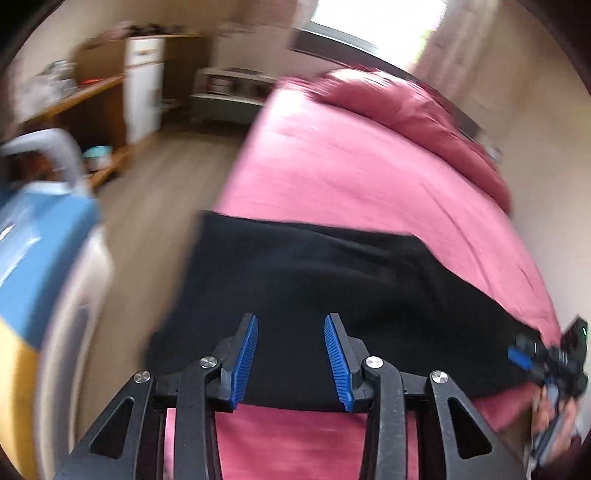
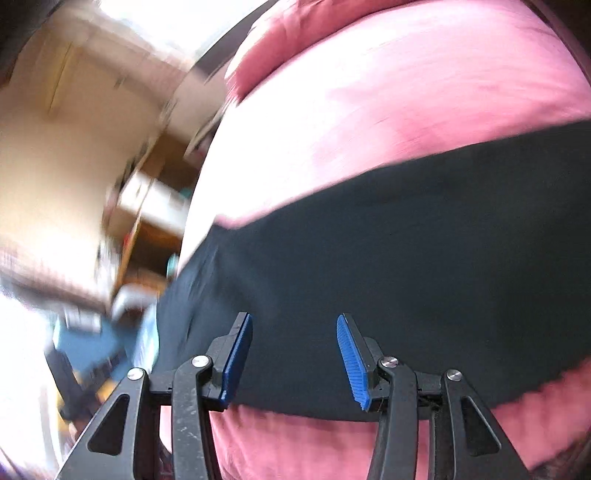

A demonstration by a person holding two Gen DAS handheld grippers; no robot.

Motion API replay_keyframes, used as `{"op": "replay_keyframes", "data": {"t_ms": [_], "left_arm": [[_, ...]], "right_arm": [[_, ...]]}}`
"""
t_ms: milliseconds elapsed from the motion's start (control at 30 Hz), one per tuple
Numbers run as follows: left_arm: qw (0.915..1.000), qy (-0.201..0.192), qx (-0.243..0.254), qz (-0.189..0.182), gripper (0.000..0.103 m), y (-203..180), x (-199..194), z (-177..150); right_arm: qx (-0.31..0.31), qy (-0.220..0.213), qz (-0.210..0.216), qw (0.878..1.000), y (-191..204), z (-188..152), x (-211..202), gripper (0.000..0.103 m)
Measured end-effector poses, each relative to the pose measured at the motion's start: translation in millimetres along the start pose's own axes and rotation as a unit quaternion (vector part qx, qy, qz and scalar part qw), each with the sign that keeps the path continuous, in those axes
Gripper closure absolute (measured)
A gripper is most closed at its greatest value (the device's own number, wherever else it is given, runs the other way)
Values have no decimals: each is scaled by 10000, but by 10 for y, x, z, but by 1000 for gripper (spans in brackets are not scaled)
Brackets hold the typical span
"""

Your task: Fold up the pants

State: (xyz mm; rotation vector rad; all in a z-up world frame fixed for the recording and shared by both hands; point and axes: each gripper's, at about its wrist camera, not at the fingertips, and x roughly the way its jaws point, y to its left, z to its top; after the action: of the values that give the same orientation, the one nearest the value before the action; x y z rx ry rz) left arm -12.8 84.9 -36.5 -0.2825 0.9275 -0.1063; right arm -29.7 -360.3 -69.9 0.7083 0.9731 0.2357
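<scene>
Left wrist: left claw (image 1: pixel 290 356) apart, empty, above black pants (image 1: pixel 314 280) | pants flat across pink bed (image 1: pixel 332 162) | right wrist: right claw (image 2: pixel 294 360) apart, empty, over pants (image 2: pixel 388 266)

Definitely a home, looks like a bedroom or small studio flat. Big bed (image 1: pixel 332 166) with a pink sheet and a bunched-up pink duvet (image 1: pixel 413 110) near the wall. Wood-look floor (image 1: pixel 155 206) alongside. Tall white cupboard or fridge (image 1: pixel 144 85) against the far wall, hard to say which with the blur. Wooden shelves (image 1: pixel 85 92) loaded with household clutter, plus a low white shelf unit (image 1: pixel 229 92) under a bright window (image 1: pixel 373 22). Pretty lived-in overall.
</scene>
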Motion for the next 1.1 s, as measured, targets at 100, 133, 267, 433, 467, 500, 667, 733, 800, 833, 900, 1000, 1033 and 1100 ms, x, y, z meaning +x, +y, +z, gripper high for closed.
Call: {"op": "replay_keyframes", "data": {"t_ms": [100, 133, 267, 433, 467, 500, 667, 733, 800, 833, 900, 1000, 1033, 1100], "left_arm": [[9980, 294, 386, -400, 65, -328, 245, -66], [9965, 419, 513, -514, 65, -444, 321, -95], [9898, 770, 959, -717, 65, -790, 537, -193], [9812, 1065, 1408, -779, 65, -1131, 661, -324], [9804, 1091, 1447, -771, 65, -1181, 673, -337], [9793, 1131, 1487, -774, 65, -1277, 679, -356], [9767, 1301, 1496, -824, 65, -1401, 788, -380], [9755, 1412, 1484, -800, 65, -1447, 882, -394], [9738, 1525, 1489, -796, 65, -1499, 971, -419], [9731, 1572, 1493, -780, 65, -1525, 1051, -417], [9716, 1656, 1503, -769, 65, -1583, 1129, -442], [9700, 1677, 1570, -789, 65, -1667, 1174, -465], [9694, 1677, 1597, -814, 65, -1687, 1176, -469], [9687, 1670, 1629, -853, 65, -1720, 1187, -475]], "right_arm": [[861, -634, -249, 9940, -581, 80, -544, 51], [1116, -814, -320, 9899, -760, 95, -695, 49], [2242, -1688, -622, 9578, -1603, 3, -1392, 49], [3042, -2151, -577, 9262, -2306, -82, -1742, 49], [3154, -2210, -570, 9211, -2402, -92, -1750, 49], [3259, -2251, -552, 9166, -2500, -88, -1756, 49], [3456, -2441, -413, 9051, -2840, -13, -1772, 50], [3471, -2510, -366, 9029, -2912, 41, -1810, 50], [3470, -2573, -344, 9012, -2978, 111, -1836, 51], [3474, -2565, -382, 9011, -3014, 169, -1846, 54], [3442, -2547, -501, 9023, -3051, 293, -1850, 62], [3261, -2376, -819, 9113, -2979, 476, -1850, 81], [3121, -2358, -899, 9159, -2916, 519, -1882, 84], [2748, -2424, -870, 9264, -2689, 608, -1969, 86]]}}
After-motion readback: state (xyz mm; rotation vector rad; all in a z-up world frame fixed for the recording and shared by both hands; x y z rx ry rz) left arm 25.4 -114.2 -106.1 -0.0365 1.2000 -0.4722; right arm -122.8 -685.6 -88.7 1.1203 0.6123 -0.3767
